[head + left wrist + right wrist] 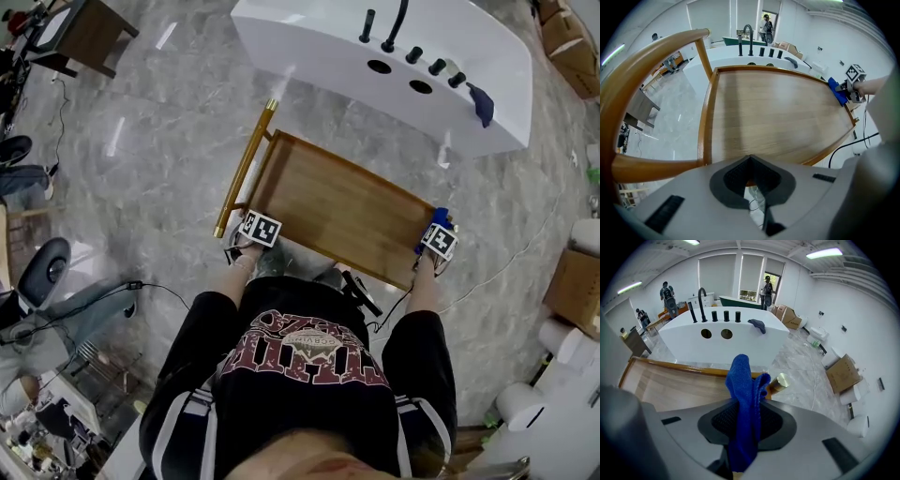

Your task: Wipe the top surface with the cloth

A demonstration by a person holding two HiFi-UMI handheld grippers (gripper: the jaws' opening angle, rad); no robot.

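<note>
Little can be said for sure about progress. The wooden bench [337, 202] looks the same all over in the head view, with no streak, damp band or dirt that would separate a wiped part from an unwiped one. The cloth [439, 217] sits at the bench's right end, at the middle right of the frame, so I judge that the wiping is at the start, or at the end of one stroke, and that almost the whole top is left to do.

The right tongs [743, 411] are closed on the cloth, which is pinched between the two dark pads as a folded blue strip. In the right gripper view its long axis runs along the jaws, and the free end stands up and points forward, toward the white tub [309, 37] behind the bench. The lower end hangs down out of the jaws at the bottom of the frame. In the left gripper view the cloth lies at the right rim of the bench, at the upper right of the frame. I cannot tell whether it presses on the flat top.

The left tongs [750, 161] have their tips together and I see nothing held between them. They are at the near left corner of the bench, at the centre left of the head view, well apart from the cloth.
</note>
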